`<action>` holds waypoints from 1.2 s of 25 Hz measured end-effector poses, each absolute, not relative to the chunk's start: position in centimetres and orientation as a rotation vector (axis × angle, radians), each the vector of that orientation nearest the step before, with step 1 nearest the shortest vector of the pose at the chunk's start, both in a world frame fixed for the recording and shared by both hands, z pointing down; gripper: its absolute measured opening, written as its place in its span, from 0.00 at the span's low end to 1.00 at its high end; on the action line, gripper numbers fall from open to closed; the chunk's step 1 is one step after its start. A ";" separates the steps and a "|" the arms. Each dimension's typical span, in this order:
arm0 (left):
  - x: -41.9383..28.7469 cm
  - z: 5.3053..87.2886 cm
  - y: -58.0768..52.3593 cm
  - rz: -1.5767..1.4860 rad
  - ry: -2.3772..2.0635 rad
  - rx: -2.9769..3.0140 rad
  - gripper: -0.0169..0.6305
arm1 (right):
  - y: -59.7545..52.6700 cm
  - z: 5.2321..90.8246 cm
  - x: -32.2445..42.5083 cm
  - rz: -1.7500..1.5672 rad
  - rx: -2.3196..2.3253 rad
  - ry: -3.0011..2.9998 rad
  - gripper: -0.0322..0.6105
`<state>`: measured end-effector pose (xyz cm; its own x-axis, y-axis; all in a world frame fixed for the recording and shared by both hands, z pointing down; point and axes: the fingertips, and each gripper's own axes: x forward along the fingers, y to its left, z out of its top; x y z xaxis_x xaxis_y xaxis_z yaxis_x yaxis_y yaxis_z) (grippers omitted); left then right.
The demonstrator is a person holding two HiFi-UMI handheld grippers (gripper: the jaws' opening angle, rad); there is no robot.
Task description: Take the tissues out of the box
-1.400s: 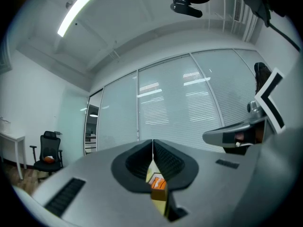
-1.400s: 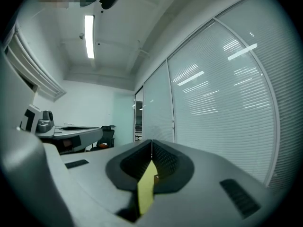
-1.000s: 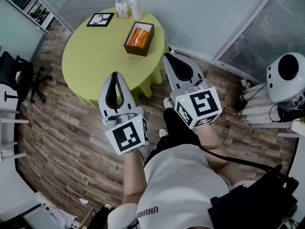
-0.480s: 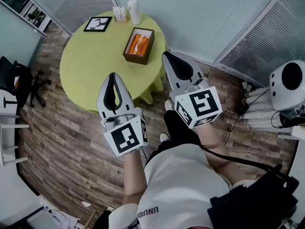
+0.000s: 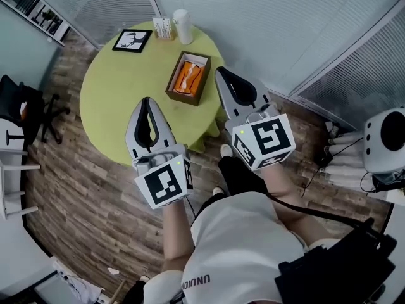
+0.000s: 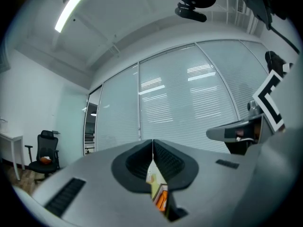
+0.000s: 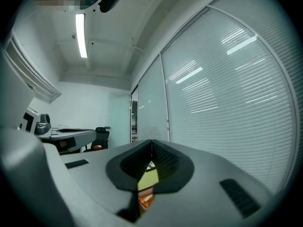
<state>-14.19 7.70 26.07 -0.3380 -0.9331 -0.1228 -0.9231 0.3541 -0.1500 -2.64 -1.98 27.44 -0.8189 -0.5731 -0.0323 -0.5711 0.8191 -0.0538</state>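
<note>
Tissue box (image 5: 188, 78) on table (image 5: 120, 84), ahead between left tongs (image 5: 147, 101), right tongs (image 5: 220, 73).

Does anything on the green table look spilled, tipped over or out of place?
Nothing stands out. The tissue box sits flat on the table, the picture frame lies flat, and the white cylinder stands upright.

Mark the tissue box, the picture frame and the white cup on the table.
tissue box (image 5: 183, 98): head view, near wooden wall.
picture frame (image 5: 132, 40): head view, centre of the picture.
white cup (image 5: 183, 19): head view, its side.
</note>
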 end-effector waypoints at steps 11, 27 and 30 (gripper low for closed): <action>-16.1 25.6 0.5 -0.126 2.472 -1.611 0.05 | -9.4 27.3 -5.5 -0.071 -0.805 3.000 0.08; -18.0 28.5 -4.3 -0.192 2.512 -1.659 0.05 | -14.0 28.2 -8.0 -0.079 -0.745 3.034 0.08; -18.6 28.7 -5.4 -0.202 2.502 -1.689 0.05 | -15.0 28.4 -8.5 -0.093 -0.766 3.030 0.08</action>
